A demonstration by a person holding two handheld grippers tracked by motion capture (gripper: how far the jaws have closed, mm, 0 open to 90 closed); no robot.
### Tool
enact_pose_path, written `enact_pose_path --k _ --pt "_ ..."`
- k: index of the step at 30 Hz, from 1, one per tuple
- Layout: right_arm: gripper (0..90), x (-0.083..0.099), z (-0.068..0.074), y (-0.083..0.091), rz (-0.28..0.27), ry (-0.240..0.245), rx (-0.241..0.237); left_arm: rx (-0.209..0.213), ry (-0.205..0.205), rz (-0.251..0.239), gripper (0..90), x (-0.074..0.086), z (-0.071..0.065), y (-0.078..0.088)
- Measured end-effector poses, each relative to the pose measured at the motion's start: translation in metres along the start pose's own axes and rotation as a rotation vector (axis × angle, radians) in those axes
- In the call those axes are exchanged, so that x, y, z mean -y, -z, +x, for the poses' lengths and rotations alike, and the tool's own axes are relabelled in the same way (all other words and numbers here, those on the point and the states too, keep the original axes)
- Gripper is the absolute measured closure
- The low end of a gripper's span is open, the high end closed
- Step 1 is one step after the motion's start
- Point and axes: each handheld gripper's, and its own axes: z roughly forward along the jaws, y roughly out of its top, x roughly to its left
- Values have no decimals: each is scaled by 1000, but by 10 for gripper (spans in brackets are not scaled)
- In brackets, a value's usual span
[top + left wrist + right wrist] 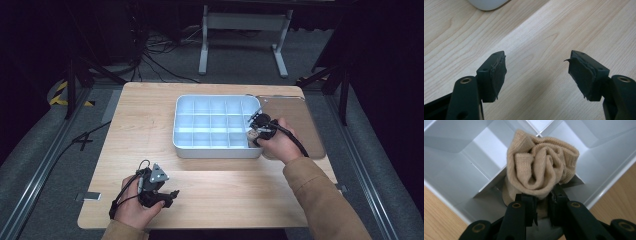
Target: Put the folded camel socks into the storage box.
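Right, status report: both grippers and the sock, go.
Right gripper shut on the rolled tan sock, low in a corner cell of the white divided tray. Left gripper open, idle over bare table. Nothing in the way.

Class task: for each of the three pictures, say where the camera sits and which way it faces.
High view: above the person's side, looking forward and down on the wooden table; both forearms show.
Left gripper view: rides the left gripper, facing bare wood; open fingers.
Right gripper view: rides the right gripper, facing the rolled beige knit sock.
Shared: white plastic compartment tray.
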Motion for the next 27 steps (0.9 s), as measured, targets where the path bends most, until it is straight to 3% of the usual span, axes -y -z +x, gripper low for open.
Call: enact_pose_path --k 13,20,22,27 --pt "779 -9 2 -10 73 14 9 0 -13 9 307 0 1 -2" --pt "779 -11 3 -18 93 13 8 10 2 3 306 -2 1 -5" --pt "774 -11 3 -18 88 16 4 11 -12 5 305 -4 1 -5" --pt "685 -9 5 -11 80 6 -7 16 -13 7 303 -5 -1 -6"
